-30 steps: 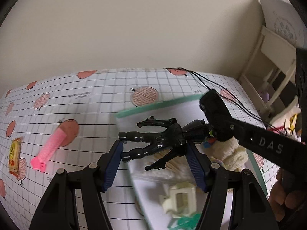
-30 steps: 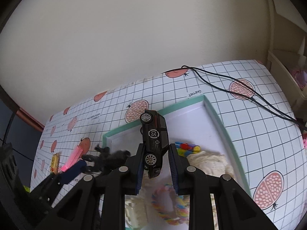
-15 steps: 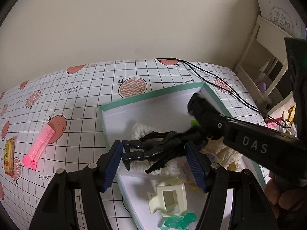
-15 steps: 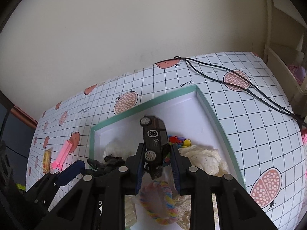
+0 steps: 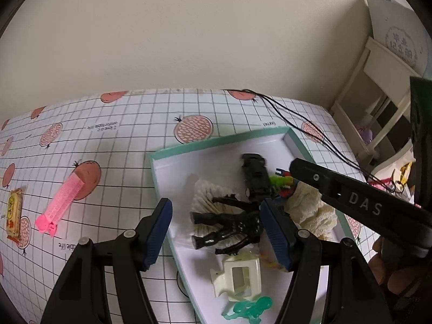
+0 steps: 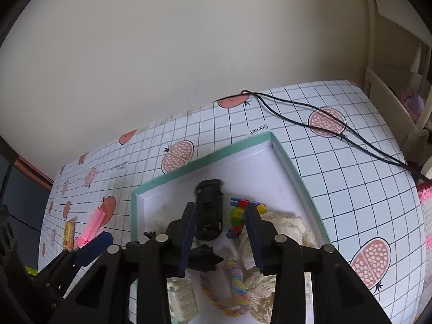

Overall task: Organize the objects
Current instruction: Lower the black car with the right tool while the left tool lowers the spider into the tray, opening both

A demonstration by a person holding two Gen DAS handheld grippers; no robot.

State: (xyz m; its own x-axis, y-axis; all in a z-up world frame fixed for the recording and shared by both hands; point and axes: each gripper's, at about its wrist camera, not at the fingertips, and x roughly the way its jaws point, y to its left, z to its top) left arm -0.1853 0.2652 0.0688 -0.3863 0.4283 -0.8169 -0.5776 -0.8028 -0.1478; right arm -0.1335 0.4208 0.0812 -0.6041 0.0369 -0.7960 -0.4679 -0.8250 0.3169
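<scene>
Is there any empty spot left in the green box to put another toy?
Yes: the far end of the box is bare white floor, between the back wall and the black toy car. The near end is crowded with the black figure, cream cloth and rainbow ring.

Black toy car (image 6: 209, 212) in box (image 6: 297, 167)

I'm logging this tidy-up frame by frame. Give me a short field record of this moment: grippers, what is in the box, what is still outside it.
left gripper: open, over the black figure
right gripper: open, toy car lies in the box beyond its fingers
box: teal-rimmed, white inside
also in box: cream cloth, white clip, rainbow rope ring
outside box: pink clip, yellow snack packet, black cables
</scene>
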